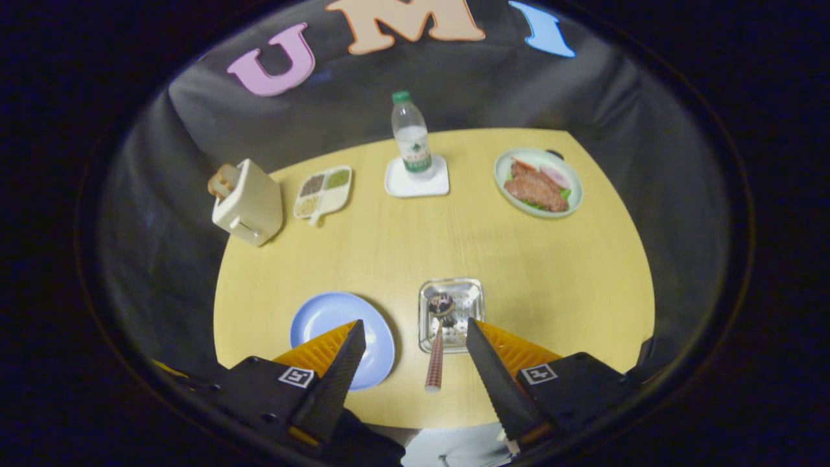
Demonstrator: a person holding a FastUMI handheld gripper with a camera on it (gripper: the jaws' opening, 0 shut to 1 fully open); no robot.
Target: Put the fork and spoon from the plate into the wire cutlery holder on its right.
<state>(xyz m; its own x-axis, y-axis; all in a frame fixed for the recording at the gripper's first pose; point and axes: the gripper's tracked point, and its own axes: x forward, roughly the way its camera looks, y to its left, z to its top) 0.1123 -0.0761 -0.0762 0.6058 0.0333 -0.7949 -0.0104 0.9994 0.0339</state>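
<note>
Wire holder [452, 314] sits between the fingertips of the tongs [412, 331], whose fingers are spread wide and grip nothing. One utensil [436, 350], its checked handle leaning out toward the tongs, stands in the holder. Blue plate [342, 337] lies bare by the left finger. Beyond them: bottle [411, 135], meat dish [538, 182], toaster [247, 202].
</note>
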